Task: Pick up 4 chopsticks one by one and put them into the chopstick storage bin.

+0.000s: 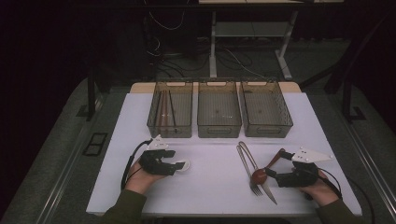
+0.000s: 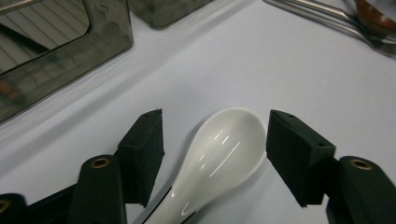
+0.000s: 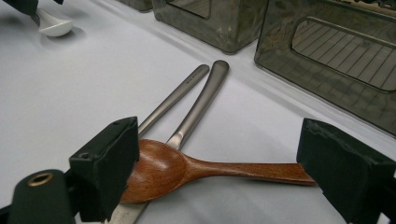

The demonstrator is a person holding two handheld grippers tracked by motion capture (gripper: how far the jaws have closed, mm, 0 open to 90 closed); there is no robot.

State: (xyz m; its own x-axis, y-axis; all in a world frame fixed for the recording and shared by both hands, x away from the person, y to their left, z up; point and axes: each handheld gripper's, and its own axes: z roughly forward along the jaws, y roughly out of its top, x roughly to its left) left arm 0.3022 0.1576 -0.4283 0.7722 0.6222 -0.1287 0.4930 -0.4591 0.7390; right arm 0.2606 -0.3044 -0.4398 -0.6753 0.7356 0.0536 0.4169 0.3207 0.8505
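Observation:
A white ceramic spoon (image 2: 219, 154) lies on the white table (image 1: 210, 186) at the left, its bowl (image 1: 183, 165) poking out past my left gripper (image 1: 175, 167). In the left gripper view the jaws of that gripper (image 2: 217, 122) stand open on either side of the bowl, with a gap at the left pad. At the right, a brown wooden spoon (image 1: 266, 169) rests across a metal fork (image 1: 247, 168) and knife (image 1: 267, 190). My right gripper (image 3: 224, 135) is open wide around the wooden spoon (image 3: 159, 170), its pads clear of it.
Three smoky translucent bins (image 1: 170, 109) (image 1: 218, 109) (image 1: 266, 109) stand in a row at the back of the table. The left bin holds long thin sticks (image 1: 166, 112). Two metal handles (image 3: 203, 100) point toward the bins.

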